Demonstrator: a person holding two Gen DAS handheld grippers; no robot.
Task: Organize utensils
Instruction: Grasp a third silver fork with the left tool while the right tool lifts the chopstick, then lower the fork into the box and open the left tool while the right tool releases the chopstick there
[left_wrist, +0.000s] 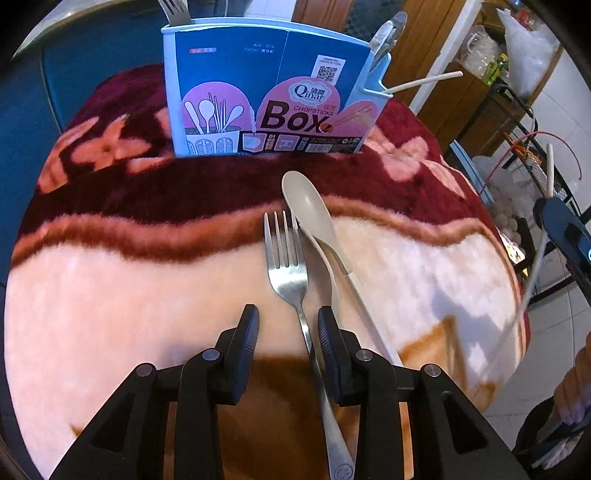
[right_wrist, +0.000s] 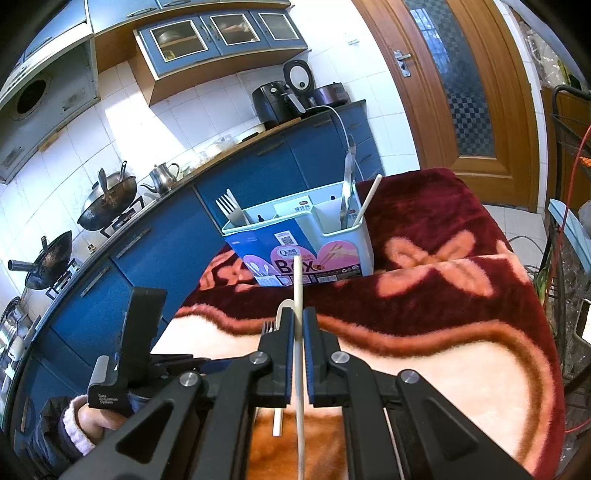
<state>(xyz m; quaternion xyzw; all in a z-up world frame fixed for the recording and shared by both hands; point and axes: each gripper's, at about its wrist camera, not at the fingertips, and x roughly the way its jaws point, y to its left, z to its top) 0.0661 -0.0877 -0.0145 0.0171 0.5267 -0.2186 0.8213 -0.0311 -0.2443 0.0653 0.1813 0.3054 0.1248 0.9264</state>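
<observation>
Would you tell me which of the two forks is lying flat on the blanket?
The fork between the left gripper's fingers lies flat beside the beige spoon; the other fork stands upright in the chopsticks box.

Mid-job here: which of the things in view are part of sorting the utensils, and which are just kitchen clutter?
Job:
- fork between the left gripper fingers
- beige spoon beside it
- chopstick clamped in the right gripper
- utensil box

Lying about:
- woks on the stove
- kettle
- air fryer
- blanket
</observation>
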